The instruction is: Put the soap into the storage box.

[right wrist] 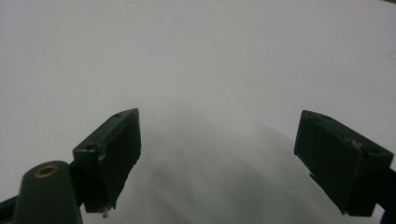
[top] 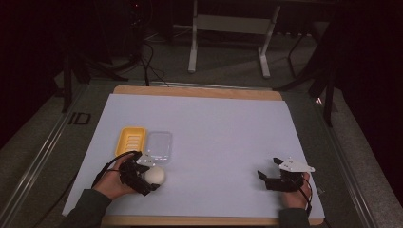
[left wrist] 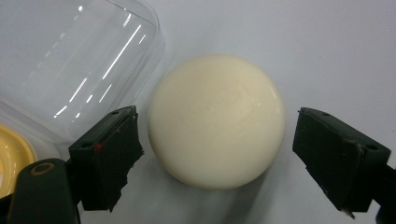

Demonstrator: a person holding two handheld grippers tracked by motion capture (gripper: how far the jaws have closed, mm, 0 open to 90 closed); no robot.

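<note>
Soap (left wrist: pixel 216 120), round and cream, lies on the desk (top: pixel 228 142) between the left tool's (left wrist: pixel 217 156) spread jaws, beside a clear lid (left wrist: pixel 70 60). Uneven closing could squirt it sideways. Right tool (right wrist: pixel 217 158) spread, empty.

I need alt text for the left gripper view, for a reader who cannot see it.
A round cream-white soap bar lies on the white table sheet between the open black jaws of the left gripper, untouched by either. A clear plastic lid lies beside it, with a yellow soap dish at the edge.
</note>
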